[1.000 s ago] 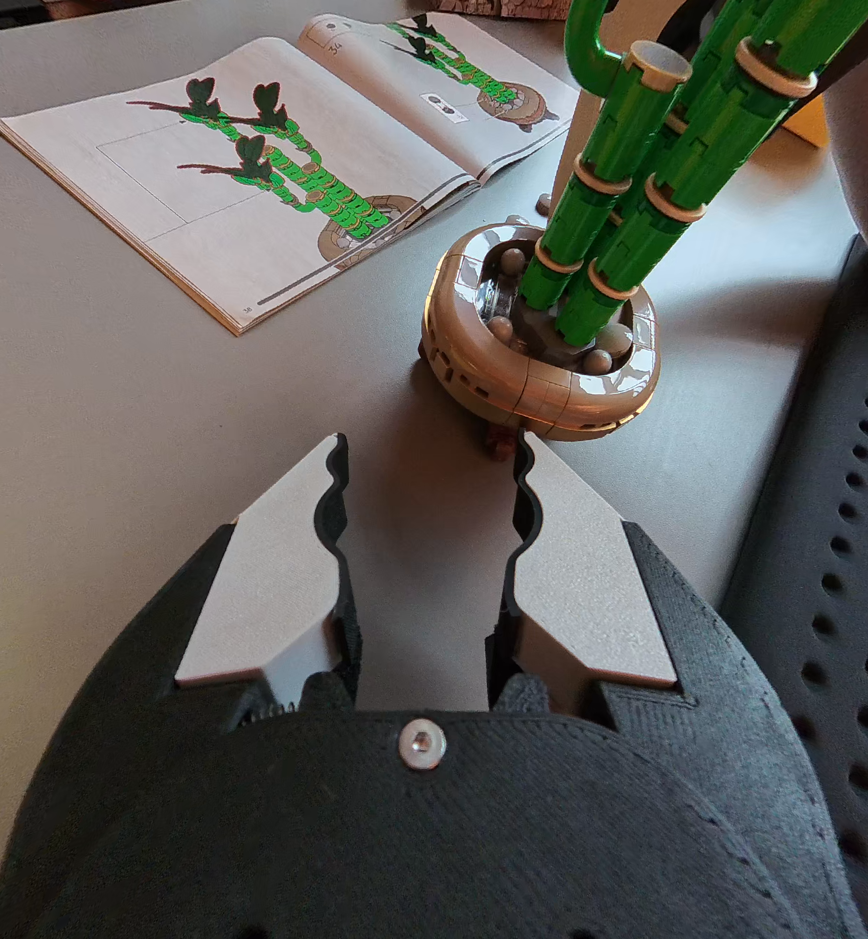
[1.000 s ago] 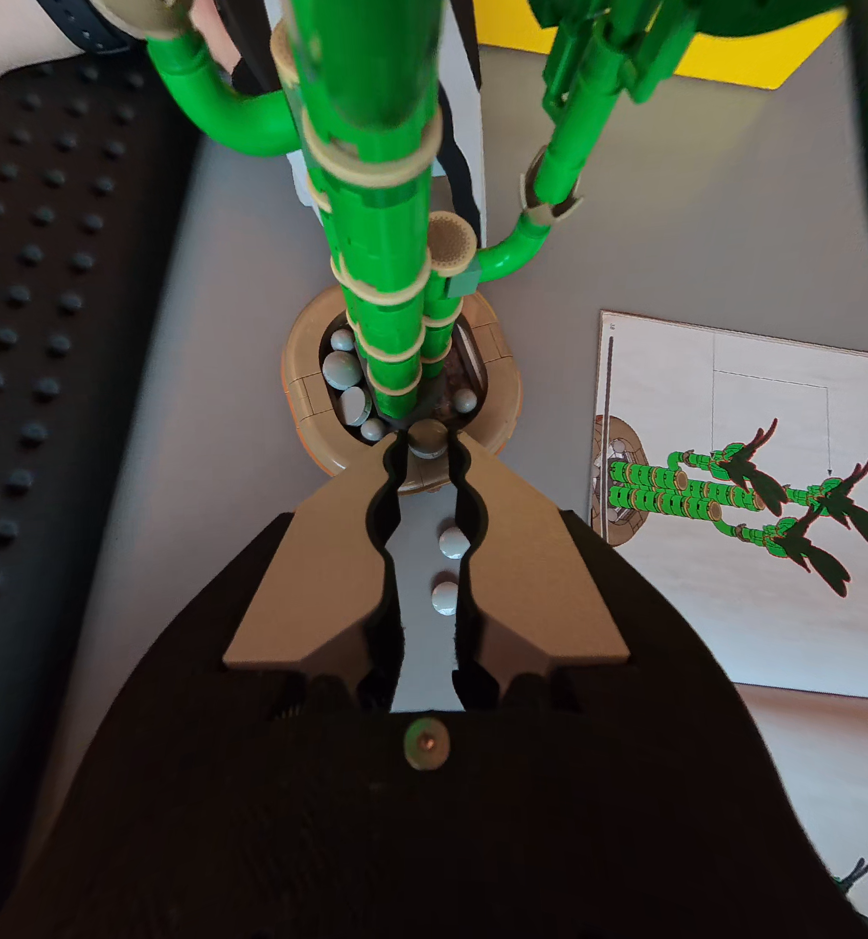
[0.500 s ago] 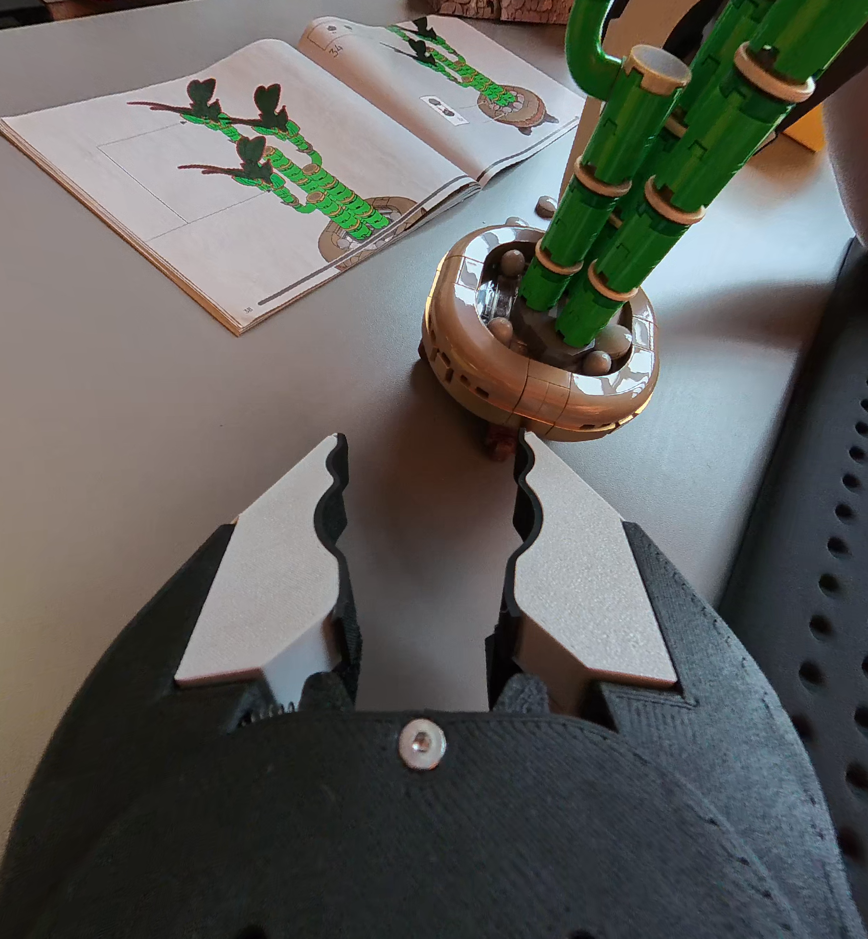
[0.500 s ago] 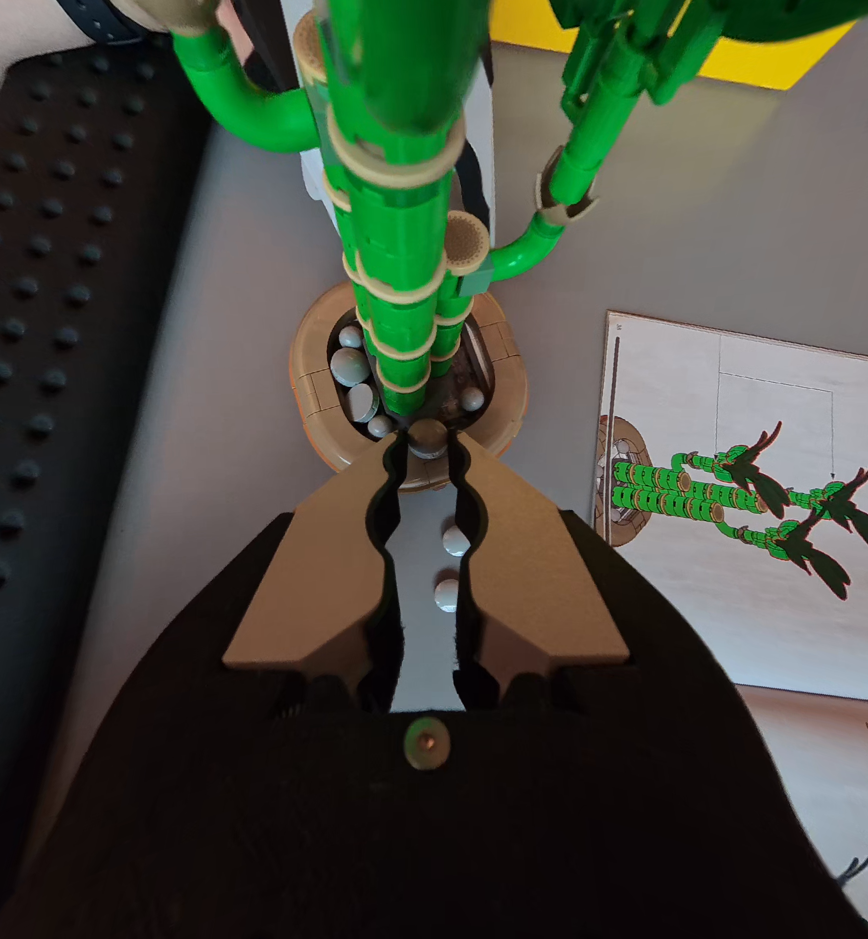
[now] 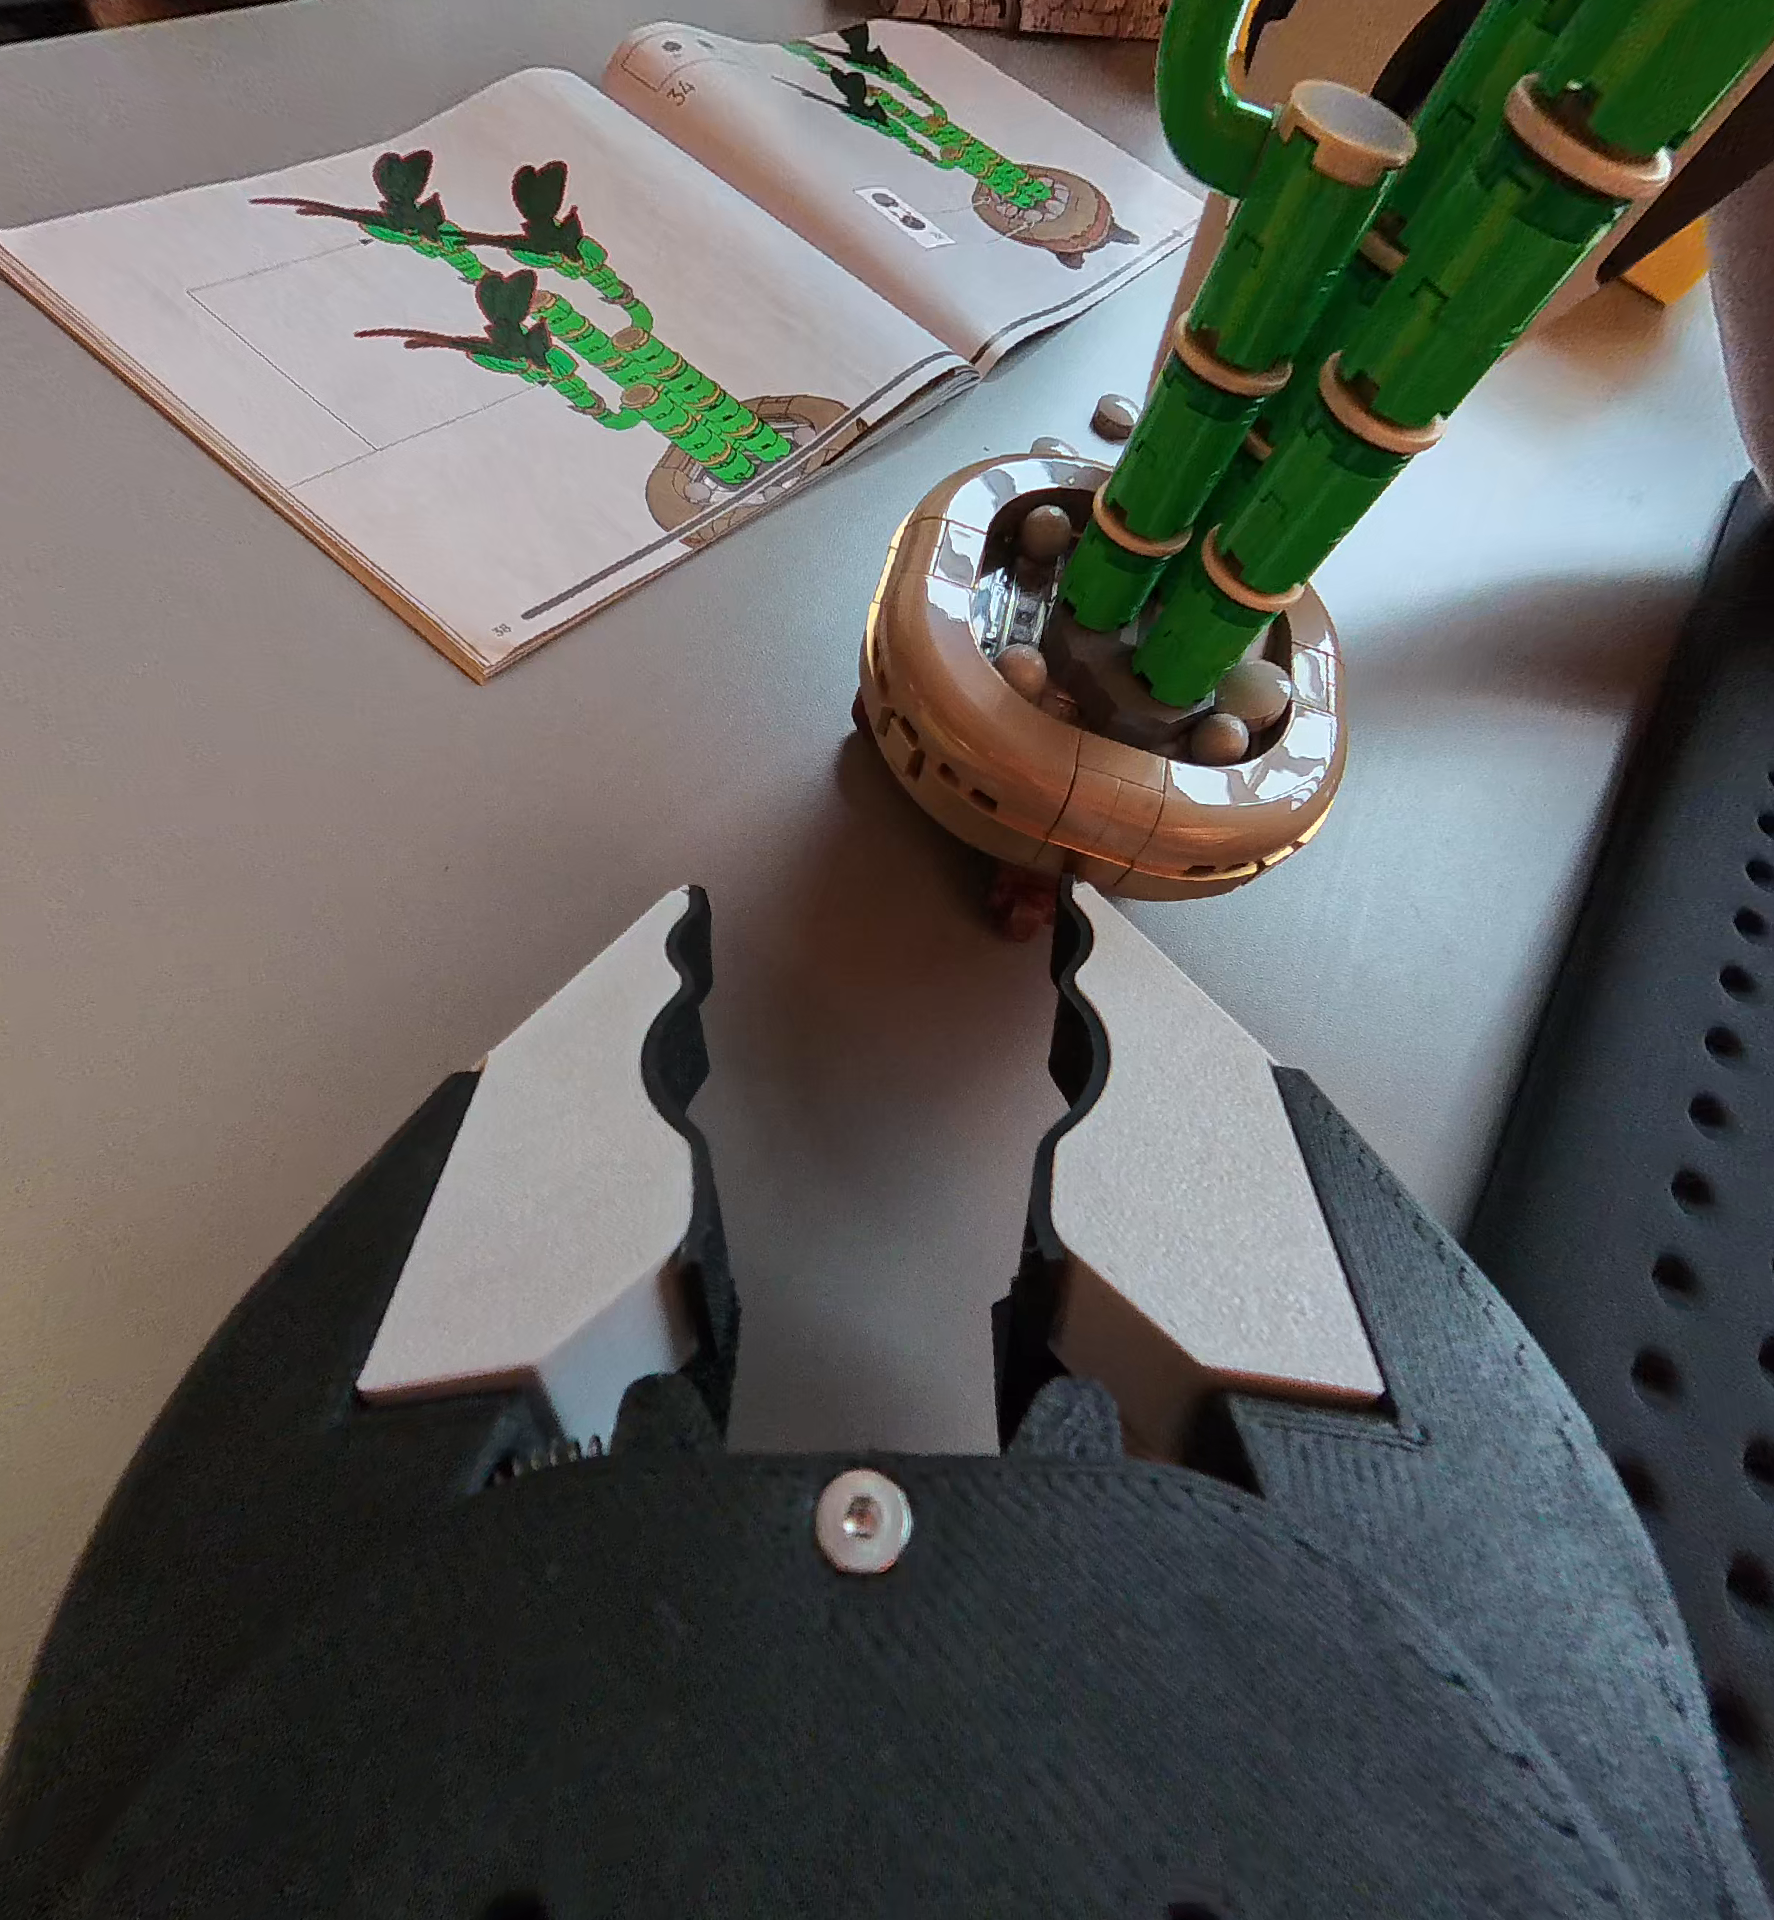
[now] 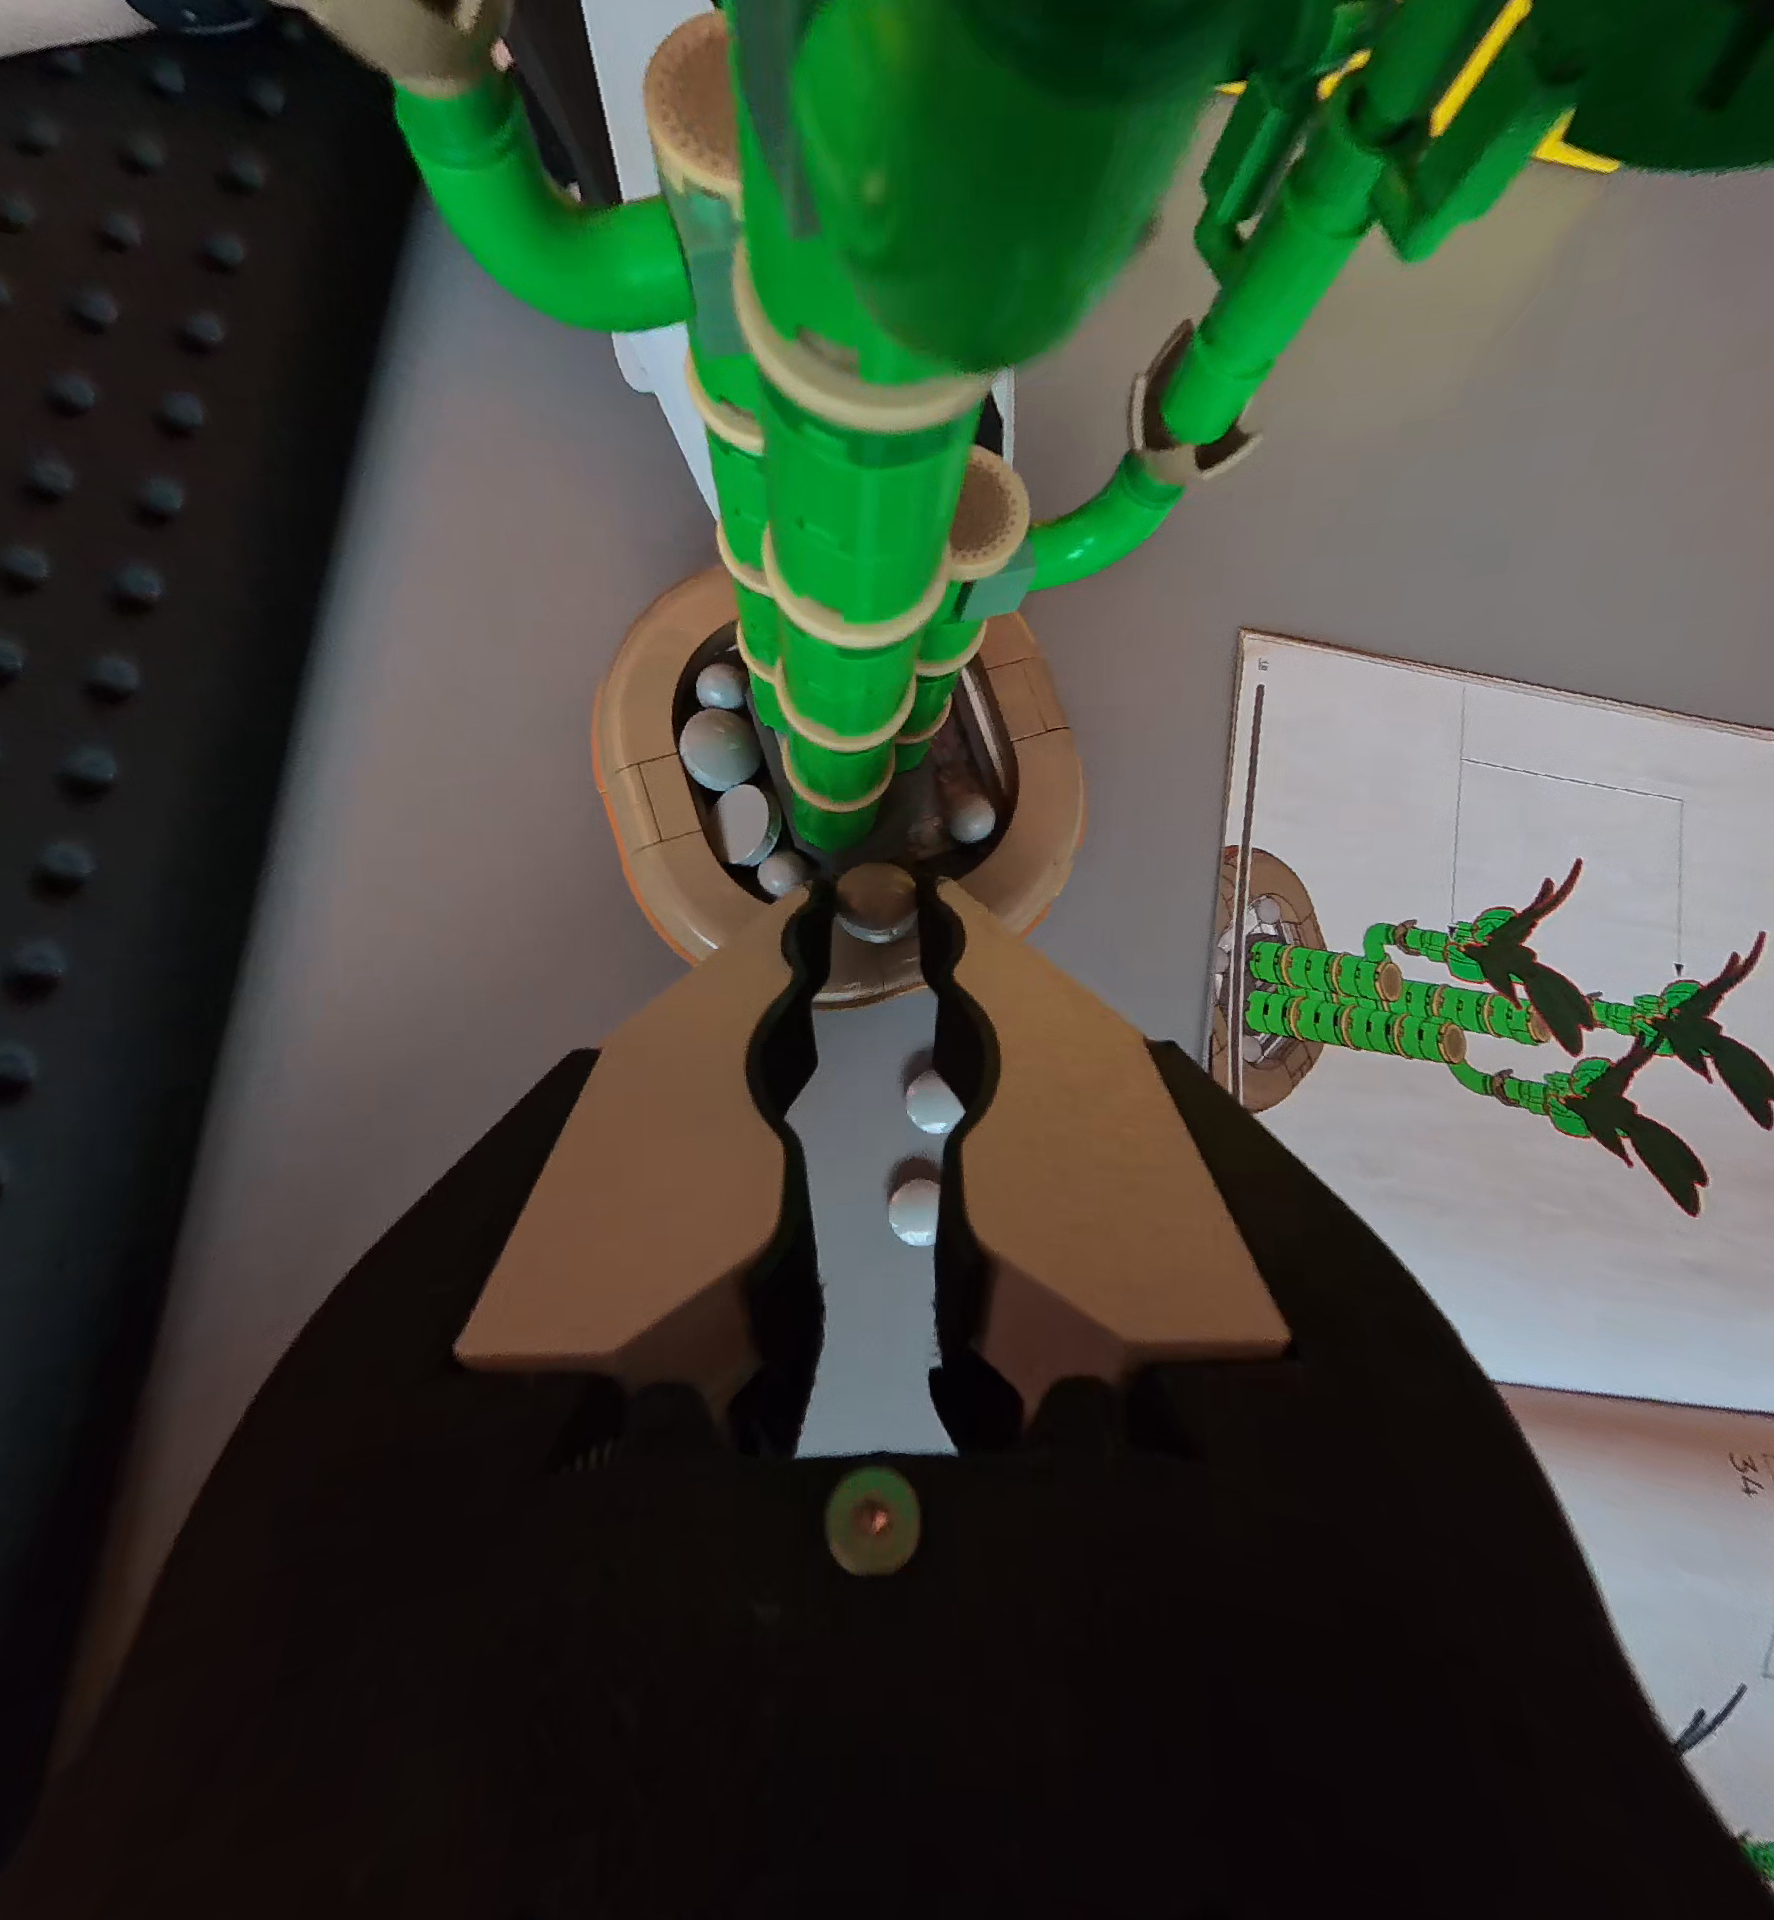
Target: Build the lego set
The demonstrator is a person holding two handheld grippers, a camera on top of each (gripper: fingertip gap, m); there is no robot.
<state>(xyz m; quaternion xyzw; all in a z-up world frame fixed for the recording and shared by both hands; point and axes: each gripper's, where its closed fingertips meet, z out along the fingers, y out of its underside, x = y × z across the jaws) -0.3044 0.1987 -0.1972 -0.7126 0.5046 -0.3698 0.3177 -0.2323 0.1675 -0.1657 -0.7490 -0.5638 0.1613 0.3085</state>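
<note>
A lego bamboo plant with green stalks (image 5: 1267, 416) stands in a tan oval pot (image 5: 966, 727) on the grey table. My left gripper (image 5: 878, 899) is open and empty, low over the table; its right fingertip is close to the pot's near side. My right gripper (image 6: 872, 899) is shut on a small round grey pebble piece (image 6: 875, 902), held over the near rim of the pot (image 6: 634, 727), right beside the stalks (image 6: 852, 644). Several grey pebbles (image 6: 717, 743) lie inside the pot. Two loose pebbles (image 6: 933, 1101) lie on the table under my right fingers.
The open instruction booklet (image 5: 550, 343) lies left of the pot; it also shows in the right wrist view (image 6: 1537, 935). A black perforated mat (image 5: 1745, 1039) runs along the table's edge. One loose pebble (image 5: 1111, 416) lies behind the pot. Curved green branches (image 6: 550, 260) overhang the pot. The tips of one gripper are about 10 cm away from the tips of the other.
My right gripper has moved closer to the stalks and pot with the pebble still in it. The left gripper has not moved.
</note>
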